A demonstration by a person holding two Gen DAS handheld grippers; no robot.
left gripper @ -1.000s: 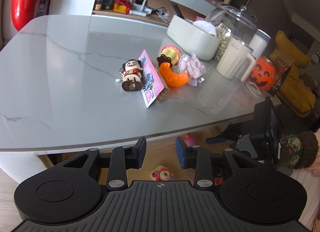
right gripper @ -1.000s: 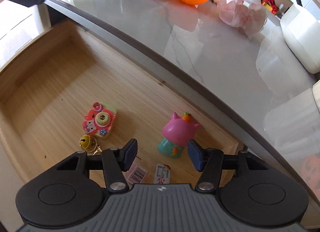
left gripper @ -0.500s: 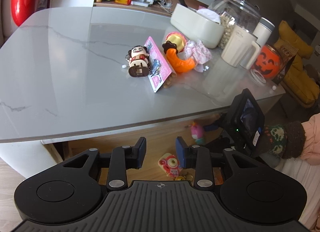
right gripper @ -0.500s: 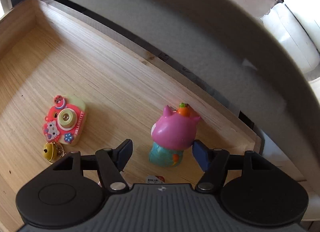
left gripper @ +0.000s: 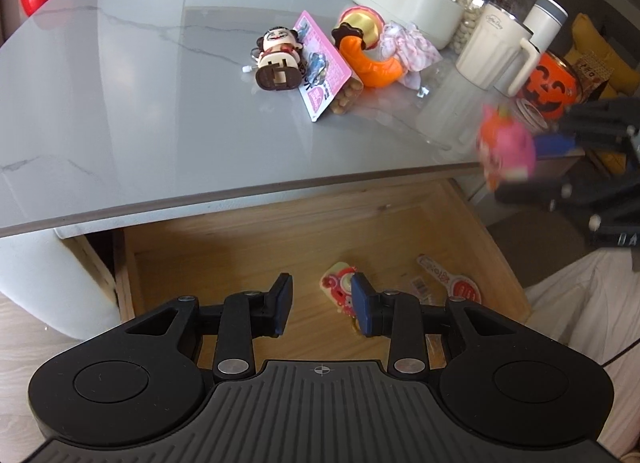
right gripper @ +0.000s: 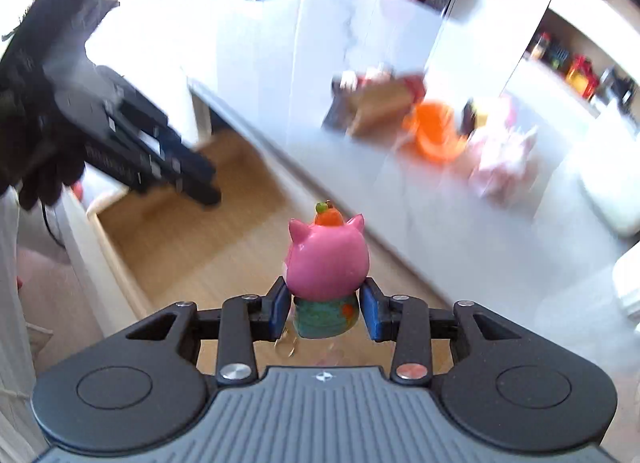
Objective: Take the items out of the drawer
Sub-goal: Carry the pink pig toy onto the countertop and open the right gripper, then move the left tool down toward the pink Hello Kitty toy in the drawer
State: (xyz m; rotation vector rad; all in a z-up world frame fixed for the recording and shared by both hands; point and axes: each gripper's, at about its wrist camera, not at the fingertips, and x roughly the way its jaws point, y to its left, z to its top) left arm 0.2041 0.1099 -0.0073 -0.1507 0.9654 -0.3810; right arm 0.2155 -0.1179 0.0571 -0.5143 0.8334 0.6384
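Note:
The wooden drawer [left gripper: 240,247] stands pulled out under the grey marble table [left gripper: 120,103]. My right gripper [right gripper: 326,309] has its jaws closing on a pink pig toy [right gripper: 328,259], and both blue pads press on its teal base. It holds the pig in the air above the drawer [right gripper: 120,255]. In the left wrist view the blurred pig [left gripper: 508,147] hangs by the table's edge. My left gripper [left gripper: 320,303] stands open over the drawer with nothing between its fingers. A pink toy camera [left gripper: 338,287] lies on the drawer floor just beyond its right fingertip.
A red and white packet [left gripper: 448,279] lies in the drawer. On the table are a doll figure [left gripper: 278,59], a pink card [left gripper: 324,67], an orange toy [left gripper: 368,59], pink cloth [left gripper: 408,51], a white jug [left gripper: 492,59], a pumpkin bucket [left gripper: 552,87] and a white box [left gripper: 404,7].
My right gripper closed on the pig and lifted it out of the drawer to table height. My left gripper sank and tipped down, so more of the drawer shows.

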